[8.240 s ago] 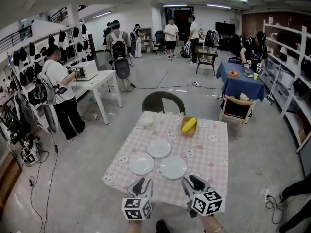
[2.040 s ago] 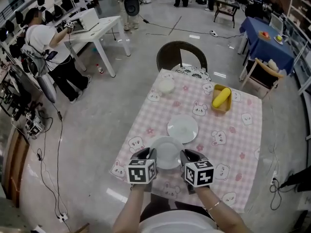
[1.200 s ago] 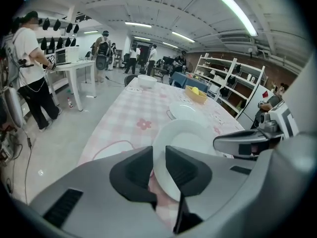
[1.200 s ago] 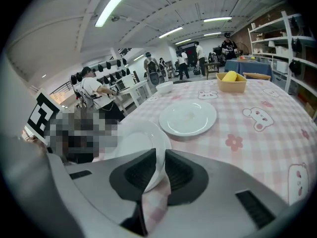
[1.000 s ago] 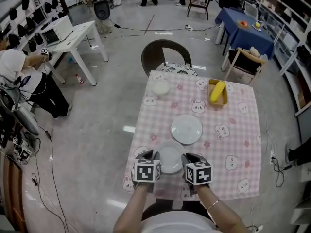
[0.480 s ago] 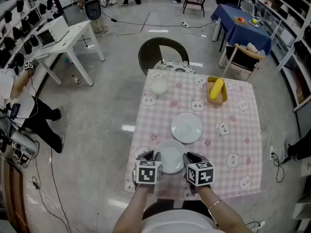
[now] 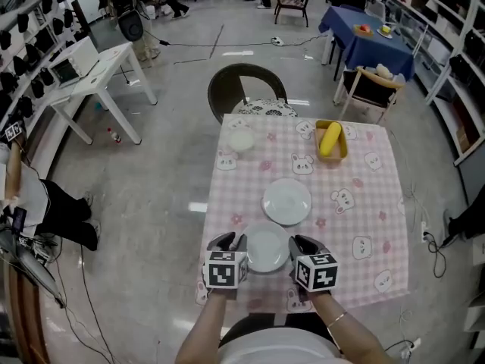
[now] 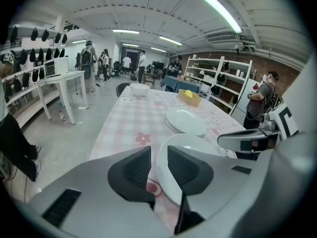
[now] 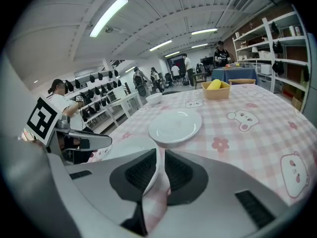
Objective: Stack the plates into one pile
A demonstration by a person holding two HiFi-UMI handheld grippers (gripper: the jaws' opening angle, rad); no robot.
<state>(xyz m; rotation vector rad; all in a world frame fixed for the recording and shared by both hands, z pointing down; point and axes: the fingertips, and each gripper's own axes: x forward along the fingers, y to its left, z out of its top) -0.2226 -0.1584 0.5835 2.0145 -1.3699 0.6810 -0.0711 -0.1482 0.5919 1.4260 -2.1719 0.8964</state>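
Pink-checked tabletop (image 7: 356,211) fills the foreground. On it, the left claw (image 7: 227,242) has just been opening, its pads loose around the rim of the near plate (image 7: 267,250). The right claw (image 7: 302,243) pinches the opposite rim (checked cloth shows beneath). The second plate (image 7: 286,201) lies just beyond.

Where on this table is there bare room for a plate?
Right of the far plate and near plate, the cloth is bare to its right edge. So is the strip between bowl and far plate. Crowded: around the near plate.
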